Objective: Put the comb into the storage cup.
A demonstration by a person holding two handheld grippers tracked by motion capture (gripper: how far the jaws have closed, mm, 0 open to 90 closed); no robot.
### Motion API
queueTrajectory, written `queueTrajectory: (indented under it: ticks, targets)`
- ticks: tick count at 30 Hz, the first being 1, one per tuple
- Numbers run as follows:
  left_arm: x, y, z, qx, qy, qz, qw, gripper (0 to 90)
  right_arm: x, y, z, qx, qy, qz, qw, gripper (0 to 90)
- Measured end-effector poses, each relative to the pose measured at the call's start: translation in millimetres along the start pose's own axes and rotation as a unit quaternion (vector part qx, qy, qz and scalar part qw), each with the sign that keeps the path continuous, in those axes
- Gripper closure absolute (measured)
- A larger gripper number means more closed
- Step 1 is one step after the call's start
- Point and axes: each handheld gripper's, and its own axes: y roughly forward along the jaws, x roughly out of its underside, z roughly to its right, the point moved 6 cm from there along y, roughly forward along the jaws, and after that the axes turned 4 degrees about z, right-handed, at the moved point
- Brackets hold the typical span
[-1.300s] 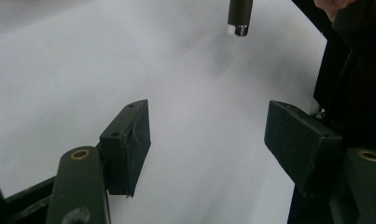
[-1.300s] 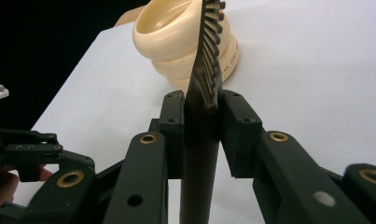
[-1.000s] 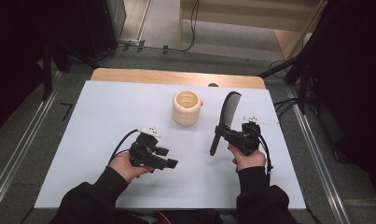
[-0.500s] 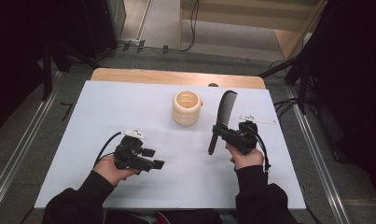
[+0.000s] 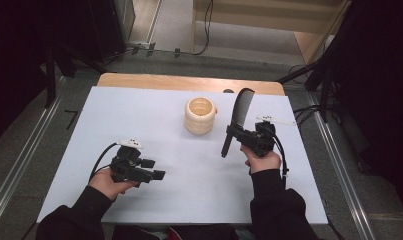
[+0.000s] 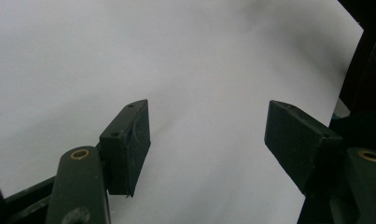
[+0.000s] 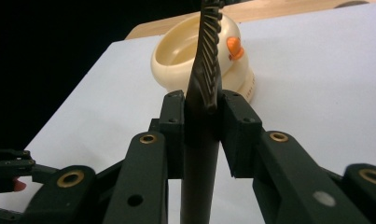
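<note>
The right tool (image 7: 202,135) is clamped on the black comb (image 5: 237,116), already lifted off the bench (image 5: 154,115); just beyond its tip waits the cream cup (image 5: 200,115), still unfilled; the left tool (image 6: 206,140) gapes empty.

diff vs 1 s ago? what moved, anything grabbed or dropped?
The left gripper slid back toward the near left of the table, jaws open on nothing. Nothing was grabbed or released. The right gripper stayed put, jaws shut on the black comb, which points up beside the cream cup. The cup hasn't shifted.
</note>
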Motion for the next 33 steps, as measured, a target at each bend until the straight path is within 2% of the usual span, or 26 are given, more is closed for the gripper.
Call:
queueTrajectory:
  ticks: [7, 13, 19, 22, 28, 33]
  targets:
    - [5.1, -7.1, -5.4, -0.007, -0.009, 0.006, 0.9999, 31.6, -14.9, 5.6, -7.4, -0.012, -0.005, 0.007, 0.9999, 70.2]
    - [8.8, -13.5, -10.4, -0.013, -0.016, 0.012, 0.9997, 31.6, -23.1, 15.2, -14.3, -0.030, -0.011, -0.002, 0.9995, 70.2]
    - [11.6, -15.1, -12.2, -0.016, -0.020, 0.011, 0.9996, 31.6, -28.4, 24.2, -19.4, -0.033, -0.019, -0.009, 0.9992, 70.2]
    - [11.9, -15.9, -14.2, -0.017, -0.021, 0.014, 0.9995, 31.6, -32.6, 29.0, -22.3, -0.042, -0.011, -0.013, 0.9990, 70.2]
    - [12.6, -16.2, -16.4, -0.017, -0.026, 0.014, 0.9994, 31.6, -44.6, 35.1, -24.4, -0.037, -0.015, -0.009, 0.9991, 70.2]
    - [13.1, -15.9, -18.0, -0.018, -0.029, 0.014, 0.9993, 31.6, -57.6, 38.9, -20.2, -0.034, -0.003, 0.001, 0.9994, 70.2]
